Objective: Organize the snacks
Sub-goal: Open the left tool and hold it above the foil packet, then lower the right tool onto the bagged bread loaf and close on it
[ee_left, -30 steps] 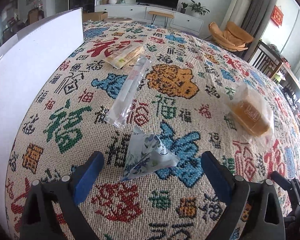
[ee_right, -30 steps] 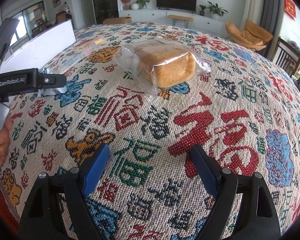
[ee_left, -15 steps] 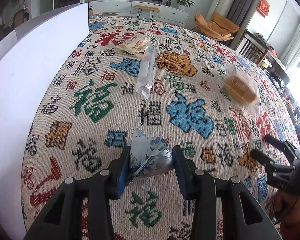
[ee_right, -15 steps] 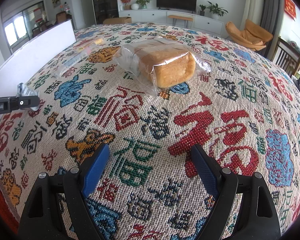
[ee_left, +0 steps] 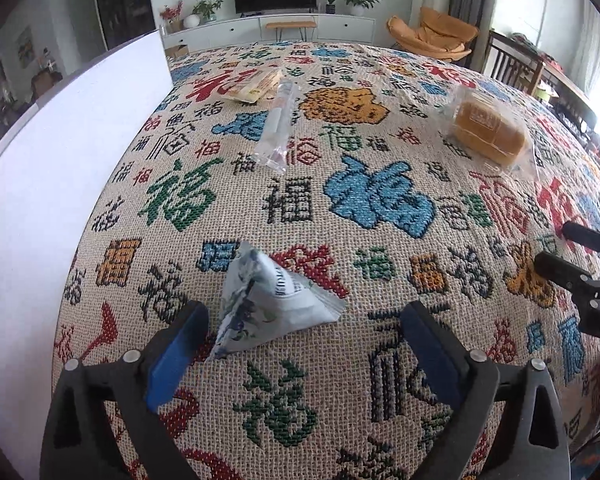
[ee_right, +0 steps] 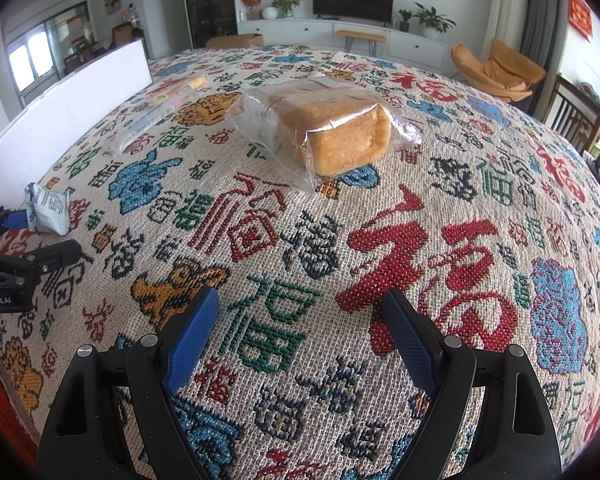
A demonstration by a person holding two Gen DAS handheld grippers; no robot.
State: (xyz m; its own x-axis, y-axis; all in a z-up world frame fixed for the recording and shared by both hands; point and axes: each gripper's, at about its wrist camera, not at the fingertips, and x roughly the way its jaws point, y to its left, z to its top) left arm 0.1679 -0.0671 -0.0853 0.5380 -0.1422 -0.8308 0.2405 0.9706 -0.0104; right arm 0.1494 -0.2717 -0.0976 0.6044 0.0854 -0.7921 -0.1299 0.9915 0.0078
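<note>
Four snacks lie spread over the patterned tablecloth [ee_left: 380,160], with wide bare cloth between them. A white board [ee_left: 60,184] stands along the left edge of the left wrist view, walling off that side; the cloth's near edge curves away at the lower left.

The left gripper [ee_left: 304,334] has just been opening, and its blue pads now stand wide apart, pressing on nothing. The small white and blue pouch [ee_left: 268,304] lies on the cloth between them, nearer the left pad, puffed and pyramid-shaped with a crimped seam.

Up the frame lie a long clear packet [ee_left: 278,128] and, touching its far end, a yellow packet [ee_left: 256,84]. The bagged bread loaf [ee_right: 328,128] sits at upper right, well apart.

The right gripper [ee_right: 300,332] hangs spread wide over bare cloth with nothing between its pads, and the loaf lies ahead with nothing in between.
</note>
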